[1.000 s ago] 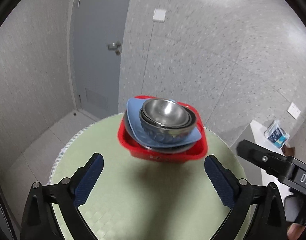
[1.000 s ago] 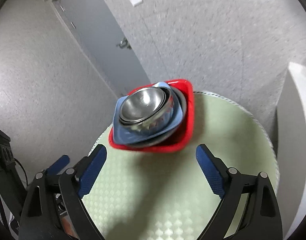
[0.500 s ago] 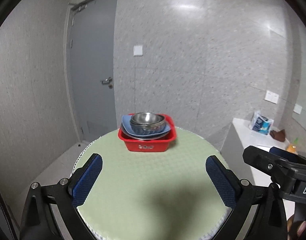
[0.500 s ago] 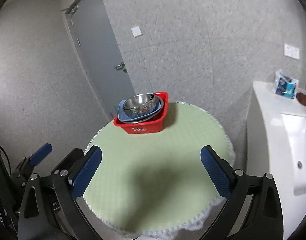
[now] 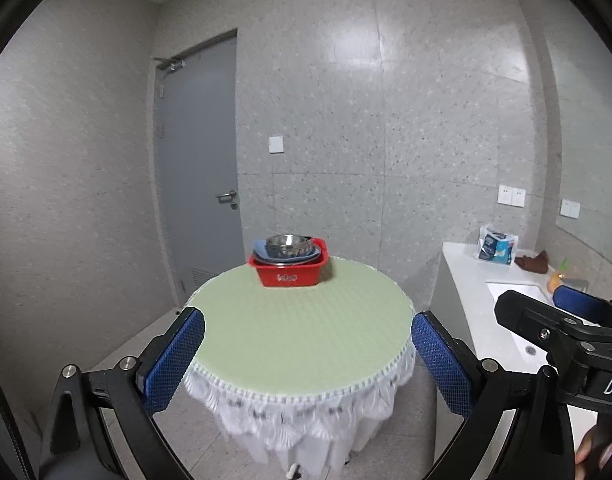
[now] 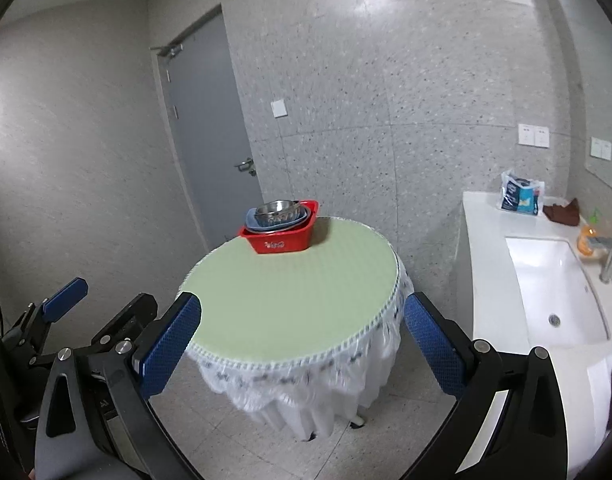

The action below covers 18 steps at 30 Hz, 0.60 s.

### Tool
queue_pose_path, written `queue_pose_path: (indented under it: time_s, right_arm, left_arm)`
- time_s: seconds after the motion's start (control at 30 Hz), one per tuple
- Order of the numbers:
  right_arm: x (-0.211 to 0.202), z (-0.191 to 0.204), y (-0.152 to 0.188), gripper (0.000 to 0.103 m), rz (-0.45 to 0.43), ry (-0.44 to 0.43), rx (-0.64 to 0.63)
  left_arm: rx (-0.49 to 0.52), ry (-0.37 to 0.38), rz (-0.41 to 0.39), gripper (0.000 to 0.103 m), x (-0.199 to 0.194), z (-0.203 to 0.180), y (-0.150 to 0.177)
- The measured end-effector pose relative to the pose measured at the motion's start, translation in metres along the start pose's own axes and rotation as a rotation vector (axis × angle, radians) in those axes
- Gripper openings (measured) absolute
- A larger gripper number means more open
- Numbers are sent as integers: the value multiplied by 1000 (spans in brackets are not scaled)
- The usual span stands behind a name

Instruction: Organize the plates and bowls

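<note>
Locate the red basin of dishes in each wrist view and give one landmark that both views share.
Left wrist: the red basin sits just left of centre, at the far edge of the round table.
Right wrist: the red basin sits left of centre, above the middle, at the table's far edge.
Shared landmark: the grey door behind and to the left of the basin.

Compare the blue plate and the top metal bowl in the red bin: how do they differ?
The blue plate is matte blue with squarish corners; the metal bowl is shiny steel and round. The plate is shallow and wider, its corner sticking out past the bowl; the bowl is deeper and sits on top. Both are nested upright in the red bin.
</note>
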State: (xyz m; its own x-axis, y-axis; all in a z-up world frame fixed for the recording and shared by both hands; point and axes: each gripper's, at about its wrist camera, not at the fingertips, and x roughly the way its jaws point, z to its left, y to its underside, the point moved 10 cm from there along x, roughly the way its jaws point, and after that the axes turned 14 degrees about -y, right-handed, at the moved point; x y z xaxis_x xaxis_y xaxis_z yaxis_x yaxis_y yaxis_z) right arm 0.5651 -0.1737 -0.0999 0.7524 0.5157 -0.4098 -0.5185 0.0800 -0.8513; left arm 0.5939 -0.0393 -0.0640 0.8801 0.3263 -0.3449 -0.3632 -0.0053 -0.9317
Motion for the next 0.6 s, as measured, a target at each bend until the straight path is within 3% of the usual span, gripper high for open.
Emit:
queue_pose_path:
  time_s: [0.13,0.37,0.6]
  right_arm:
    - [-50,18,17,103,-22,-3,-14]
    - [-115,49,33,103,-78,13,-45]
    - [-151,79,49,103,-102,33,-92]
  left_arm:
    - [2,-19,-29,102,-80,12,24]
    - [-12,-36,-58,102,-185,36,46]
    - [-59,-44,-66,102,-226,73,58]
